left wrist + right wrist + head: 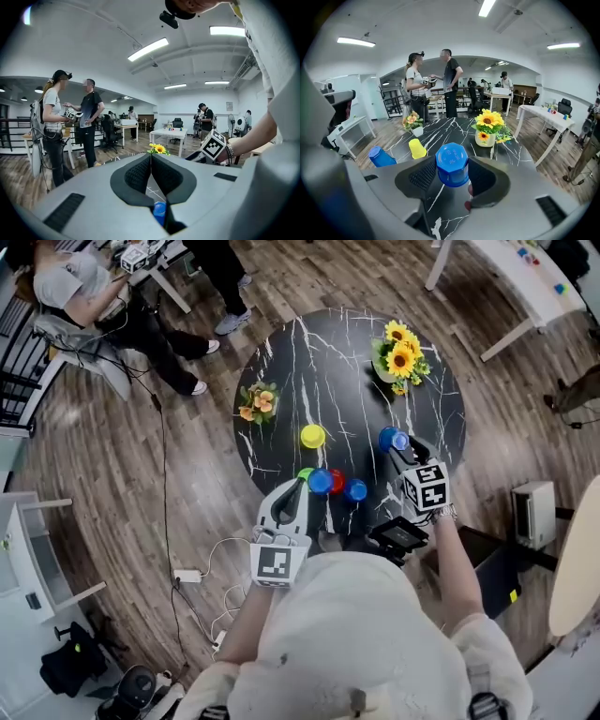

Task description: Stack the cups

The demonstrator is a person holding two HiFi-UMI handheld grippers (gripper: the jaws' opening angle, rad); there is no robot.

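**Right gripper carries one blue cup; left gripper waits empty.**

Nearest, the left gripper (298, 487) has its jaws pressed together on nothing, just beside the cluster of cups (322, 482) at the near edge of the table (319, 362), probably ready to steady them. The right gripper (452, 171) clamps a blue cup (452, 161) upside down by its sides, apparently so that it can go mouth-down over another cup. Farther out stand the yellow cup (417, 148) and the sunflowers (489, 123), well apart.
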